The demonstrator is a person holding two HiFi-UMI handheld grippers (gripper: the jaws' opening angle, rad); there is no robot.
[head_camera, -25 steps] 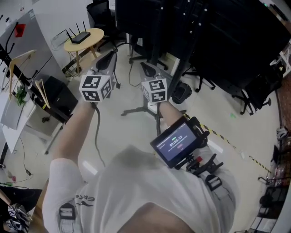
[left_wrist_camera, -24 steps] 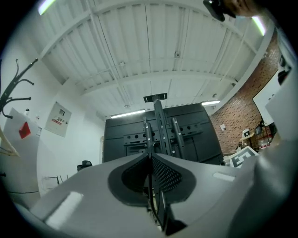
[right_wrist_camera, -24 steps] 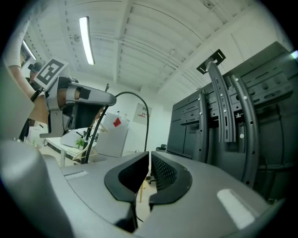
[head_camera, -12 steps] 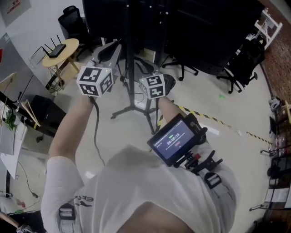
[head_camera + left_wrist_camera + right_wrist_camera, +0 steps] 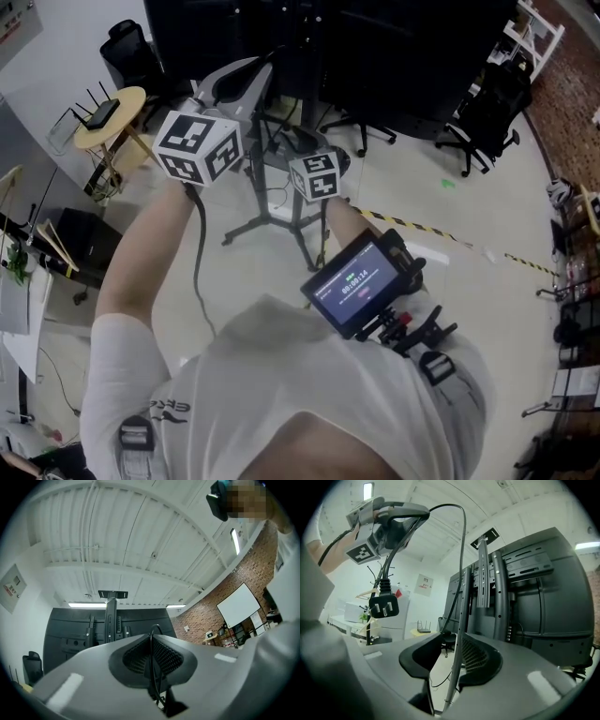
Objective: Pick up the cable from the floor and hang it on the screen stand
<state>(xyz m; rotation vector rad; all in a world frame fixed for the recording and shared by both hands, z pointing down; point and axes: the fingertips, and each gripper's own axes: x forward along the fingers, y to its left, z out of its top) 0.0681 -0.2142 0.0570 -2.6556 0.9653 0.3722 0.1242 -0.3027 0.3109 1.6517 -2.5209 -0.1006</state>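
My left gripper is held up high, shut on the thin black cable; its pads meet around the cord. From it the cable arcs over and drops between the jaws of my right gripper. Those jaws are opening, and their pads stand apart from the cord. The cable's black plug dangles below the left gripper. Another stretch of cable hangs along the left forearm. The dark screen stand with its upright post rises just ahead. My right gripper is lower, close to the stand's legs.
A round yellow table with a router stands at the left. Office chairs sit to the right, and yellow-black tape runs across the floor. A small monitor is mounted on the person's chest. A coat rack is at the left wall.
The left gripper has risen and moved in toward the stand. The right gripper stays below it. The head view has swung to the left.
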